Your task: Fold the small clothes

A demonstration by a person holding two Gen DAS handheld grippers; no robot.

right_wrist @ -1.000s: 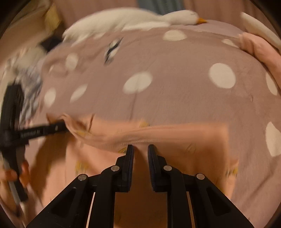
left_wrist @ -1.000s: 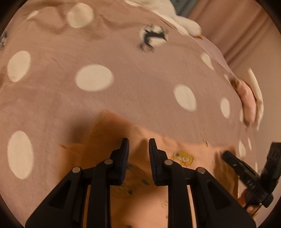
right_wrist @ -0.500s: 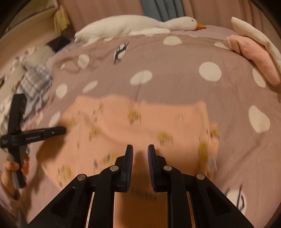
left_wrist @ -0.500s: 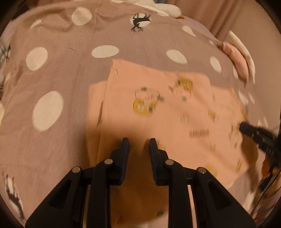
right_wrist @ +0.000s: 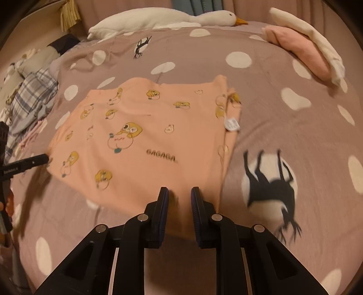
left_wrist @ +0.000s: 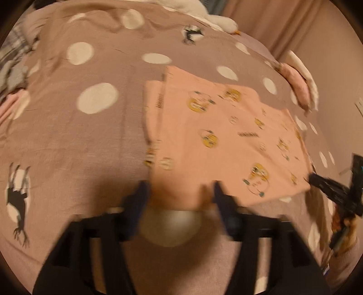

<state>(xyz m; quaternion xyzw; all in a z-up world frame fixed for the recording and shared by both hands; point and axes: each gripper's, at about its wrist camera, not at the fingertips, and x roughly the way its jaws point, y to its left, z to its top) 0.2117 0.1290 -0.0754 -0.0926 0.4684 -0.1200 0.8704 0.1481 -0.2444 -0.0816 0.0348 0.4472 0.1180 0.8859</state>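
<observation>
Garment folded flat on bed, both hand-held grippers at its near edge.

Right hand-held gripper (right_wrist: 179, 192): fingers set a little apart, near hem of the peach printed garment (right_wrist: 140, 136) lies between them; can't tell if they pinch it. Left hand-held gripper (left_wrist: 180, 192): blurred, jaws spread wide, straddling the garment's near corner without clamping it. Garment lies in layers on the mauve polka-dot bedspread (right_wrist: 283, 127), cartoon duck print and "GAGAGA" text facing up, white care label (right_wrist: 231, 124) at its right edge. Beyond it: a folded pink cloth (right_wrist: 301, 50) with a cream cloth (right_wrist: 313, 38) on top at far right, plaid clothes (right_wrist: 34, 95) piled at far left, white goose plush (right_wrist: 172, 17) along the bed's far edge. No containers in view.
</observation>
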